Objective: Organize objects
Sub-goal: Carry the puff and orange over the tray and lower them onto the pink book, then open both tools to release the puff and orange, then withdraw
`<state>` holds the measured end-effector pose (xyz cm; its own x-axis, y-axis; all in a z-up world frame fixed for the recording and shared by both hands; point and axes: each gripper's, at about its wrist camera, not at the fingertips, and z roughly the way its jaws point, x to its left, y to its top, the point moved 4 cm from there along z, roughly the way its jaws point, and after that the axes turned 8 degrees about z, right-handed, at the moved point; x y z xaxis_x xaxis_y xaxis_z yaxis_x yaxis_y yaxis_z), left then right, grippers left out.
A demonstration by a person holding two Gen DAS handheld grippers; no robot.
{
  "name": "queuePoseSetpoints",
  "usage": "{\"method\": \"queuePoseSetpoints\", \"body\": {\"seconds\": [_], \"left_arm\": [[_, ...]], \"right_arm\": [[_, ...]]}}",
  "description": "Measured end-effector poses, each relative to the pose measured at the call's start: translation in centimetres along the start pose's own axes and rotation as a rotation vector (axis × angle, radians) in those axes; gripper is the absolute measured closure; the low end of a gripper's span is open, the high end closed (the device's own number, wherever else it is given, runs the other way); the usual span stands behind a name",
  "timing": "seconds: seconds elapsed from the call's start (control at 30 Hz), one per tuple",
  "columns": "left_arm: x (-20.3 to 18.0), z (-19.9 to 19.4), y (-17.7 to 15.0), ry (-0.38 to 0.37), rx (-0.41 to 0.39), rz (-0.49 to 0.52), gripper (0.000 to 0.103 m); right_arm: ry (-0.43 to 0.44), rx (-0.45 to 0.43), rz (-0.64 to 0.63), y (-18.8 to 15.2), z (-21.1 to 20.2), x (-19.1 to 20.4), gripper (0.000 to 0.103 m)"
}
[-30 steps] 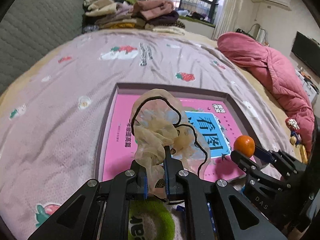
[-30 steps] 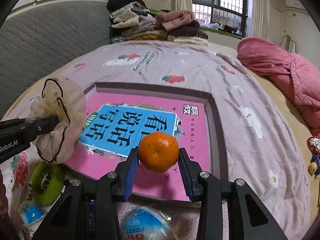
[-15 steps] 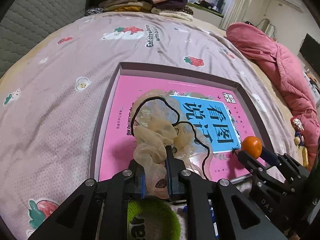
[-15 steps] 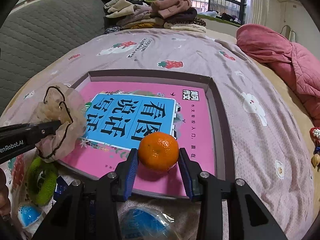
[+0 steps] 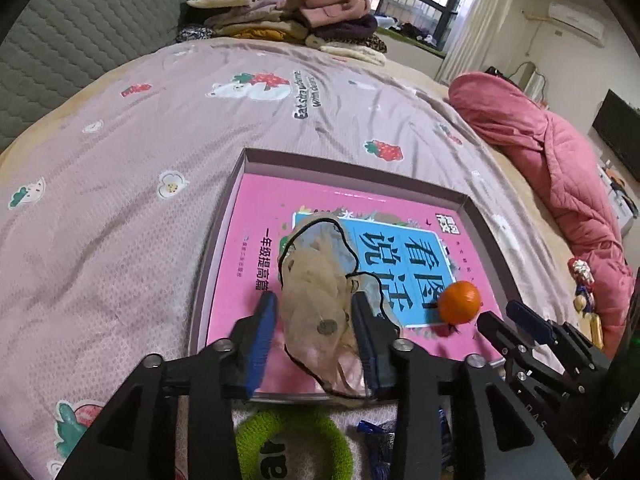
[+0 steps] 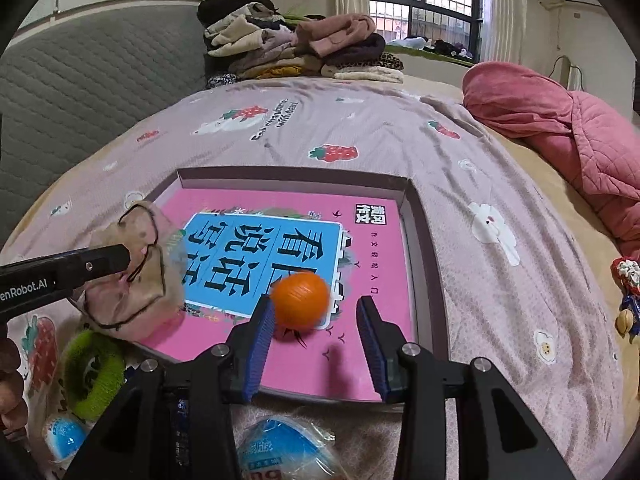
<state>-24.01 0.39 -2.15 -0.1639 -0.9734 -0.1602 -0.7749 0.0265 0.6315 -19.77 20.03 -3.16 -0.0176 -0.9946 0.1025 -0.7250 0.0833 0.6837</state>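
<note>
A shallow grey tray [image 5: 352,168] [image 6: 288,174] lies on the bed with a pink book [image 5: 256,216] [image 6: 380,280] inside. A beige sheer scrunchie [image 5: 320,292] [image 6: 136,292] slumps on the book's near edge between the fingers of my left gripper [image 5: 314,312]. Its jaws are opening, and the left pad stands clear of the cloth. A small orange [image 6: 300,300] [image 5: 459,301] rests on the book, blurred, between the widening jaws of my right gripper [image 6: 316,316]. The orange brushes the left pad, and the right pad is well off it.
A green hair band [image 5: 296,436] [image 6: 94,368] and blue wrapped packets [image 6: 280,452] lie on the sheet just before the tray. Folded clothes [image 5: 288,24] are stacked at the far end by the grey headboard. A pink quilt [image 5: 552,168] and a small toy [image 6: 626,292] lie to the right.
Both pairs of jaws have spread apart. The scrunchie has sunk from upright in the left grip onto the book. The orange has left the right grip and sits on the book.
</note>
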Motion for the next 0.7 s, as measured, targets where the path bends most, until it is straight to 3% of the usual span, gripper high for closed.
{"method": "queuePoseSetpoints", "body": {"seconds": [0.3, 0.43, 0.7], "left_arm": [[0.2, -0.6, 0.2, 0.027, -0.025, 0.009, 0.056], [0.4, -1.9, 0.7, 0.019, -0.082, -0.002, 0.044], [0.5, -3.2, 0.7, 0.036, -0.111, 0.014, 0.04]], "right_arm": [[-0.004, -0.02, 0.0, 0.2, -0.5, -0.1, 0.059], [0.002, -0.029, 0.004, 0.2, -0.8, -0.1, 0.057], [0.004, -0.061, 0.012, 0.5, -1.6, -0.4, 0.053]]}}
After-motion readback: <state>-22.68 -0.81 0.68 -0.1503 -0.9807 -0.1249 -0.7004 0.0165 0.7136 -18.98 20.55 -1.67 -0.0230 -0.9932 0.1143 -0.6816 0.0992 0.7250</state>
